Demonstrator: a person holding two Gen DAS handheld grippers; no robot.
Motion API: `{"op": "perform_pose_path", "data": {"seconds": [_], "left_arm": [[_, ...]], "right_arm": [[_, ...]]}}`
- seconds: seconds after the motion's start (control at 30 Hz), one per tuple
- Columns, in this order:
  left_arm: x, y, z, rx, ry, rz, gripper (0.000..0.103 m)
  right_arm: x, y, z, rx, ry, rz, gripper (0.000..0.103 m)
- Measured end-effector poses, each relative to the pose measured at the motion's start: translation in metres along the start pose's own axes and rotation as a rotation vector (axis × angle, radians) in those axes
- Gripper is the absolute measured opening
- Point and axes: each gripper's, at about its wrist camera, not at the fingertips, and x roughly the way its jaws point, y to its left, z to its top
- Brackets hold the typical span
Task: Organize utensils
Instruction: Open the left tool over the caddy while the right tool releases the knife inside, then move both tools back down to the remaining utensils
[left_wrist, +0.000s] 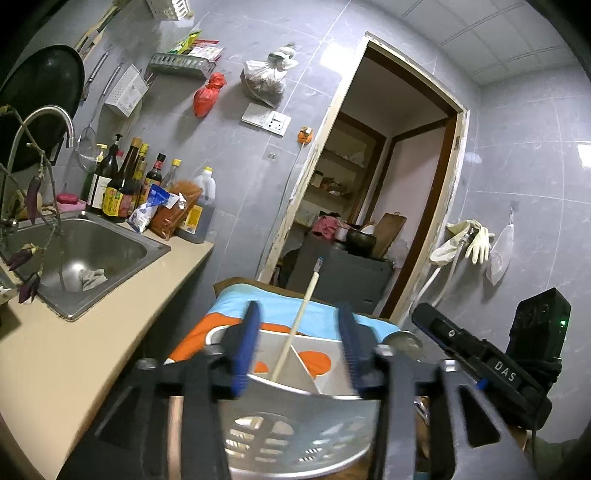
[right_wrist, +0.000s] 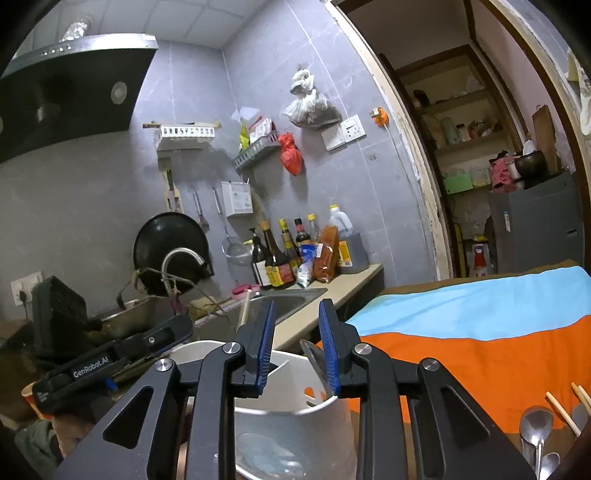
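Two bits of writing can be read: "DAS" on the black body of the right gripper (left_wrist: 495, 365) as the left wrist view shows it, and "GenRobot.AI" on the side of the left gripper (right_wrist: 110, 354) in the right wrist view. The labels on the sauce bottles (left_wrist: 122, 184) beside the sink (left_wrist: 85, 258) are too small to read.

Both grippers sit side by side over a white utensil holder (left_wrist: 295, 410) with slotted walls and a divider inside. It stands at the near edge of a table under an orange and blue cloth (right_wrist: 480, 332), with the beige counter (left_wrist: 74, 350) close on the left and an open doorway (left_wrist: 388, 184) beyond. The cloth's far half lies bare.

Left gripper (left_wrist: 299, 350): blue pads spread apart, a pale chopstick (left_wrist: 295, 325) leaning in the holder between them, touching neither pad. Right gripper (right_wrist: 297, 347): pads parted by a narrower gap, nothing pinched; a metal utensil (right_wrist: 314, 358) stands in the holder just beside its right pad. More spoons (right_wrist: 535, 428) and chopsticks (right_wrist: 561, 413) lie on the cloth at near right.
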Motion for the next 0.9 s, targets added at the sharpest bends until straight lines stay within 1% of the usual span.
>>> {"op": "perform_pose_path", "data": {"seconds": [0.07,0.13,0.17,0.2,0.23,0.3,0.37,0.43,0.47,0.53,0.73,0.9], "left_arm": [[-0.004,-0.008,0.003,0.01,0.001,0.004,0.057],[-0.009,-0.021,0.006,0.039,0.001,0.014,0.065],[-0.01,-0.026,0.007,0.051,-0.001,0.02,0.074],[-0.011,-0.032,0.008,0.064,-0.005,0.027,0.081],[-0.013,-0.039,0.009,0.076,-0.01,0.035,0.083],[-0.015,-0.051,0.011,0.093,-0.016,0.047,0.091],[-0.016,-0.063,0.012,0.109,-0.017,0.057,0.095],[-0.016,-0.076,0.011,0.126,-0.011,0.059,0.095],[-0.016,-0.082,0.011,0.133,-0.008,0.055,0.096],[-0.013,-0.096,0.007,0.153,0.001,0.043,0.096],[-0.002,-0.129,-0.007,0.188,0.036,-0.012,0.096],[0.008,-0.149,-0.029,0.17,0.086,-0.04,0.096]], "right_arm": [[-0.007,0.0,0.004,0.003,-0.01,-0.007,0.034],[-0.021,0.0,0.01,0.004,-0.032,-0.02,0.048],[-0.028,-0.001,0.013,0.001,-0.042,-0.03,0.051],[-0.033,-0.001,0.015,-0.005,-0.048,-0.041,0.057],[-0.041,-0.002,0.019,-0.012,-0.057,-0.055,0.064],[-0.057,-0.004,0.024,-0.026,-0.075,-0.084,0.073],[-0.072,-0.006,0.029,-0.047,-0.086,-0.113,0.077],[-0.086,-0.01,0.033,-0.061,-0.094,-0.14,0.088],[-0.098,-0.013,0.036,-0.069,-0.102,-0.156,0.089],[-0.115,-0.017,0.041,-0.085,-0.112,-0.188,0.099],[-0.163,-0.035,0.05,-0.129,-0.126,-0.281,0.103],[-0.187,-0.05,0.048,-0.176,-0.106,-0.343,0.103]]}}
